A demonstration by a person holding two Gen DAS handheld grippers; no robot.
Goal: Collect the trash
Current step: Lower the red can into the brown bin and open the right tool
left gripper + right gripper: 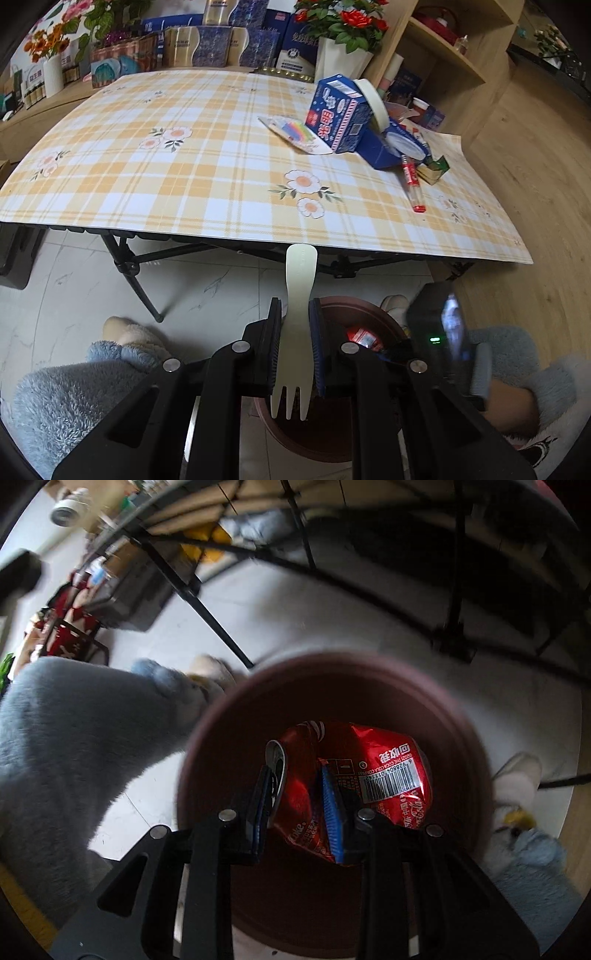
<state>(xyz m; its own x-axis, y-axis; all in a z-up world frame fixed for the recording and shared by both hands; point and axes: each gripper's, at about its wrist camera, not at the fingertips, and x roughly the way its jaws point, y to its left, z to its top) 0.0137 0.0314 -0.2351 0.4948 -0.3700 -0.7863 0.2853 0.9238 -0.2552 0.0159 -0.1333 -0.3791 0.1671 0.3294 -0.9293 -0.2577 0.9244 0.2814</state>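
Note:
My left gripper (pixel 295 306) is shut on a pale disposable fork (pixel 297 295), handle pointing away, tines toward the camera, held over the dark red trash bin (pixel 354 308) on the floor. My right gripper (pixel 293 768) is shut on a crushed red cola can (pixel 369 760) and holds it over the mouth of the same bin (pixel 332 672). The right gripper body (pixel 443 325) also shows in the left wrist view, with the can (pixel 360 338) beside it above the bin.
The checked tablecloth table (pixel 184 166) holds a blue carton (pixel 338 114), a tape roll (pixel 373 101), a card of coloured items (pixel 295 133), a red-capped tube (pixel 412 181) and a small green box (pixel 436 170). Black table legs (pixel 133 277) stand close to the bin. The person's fleece-clad legs (pixel 74 746) flank it.

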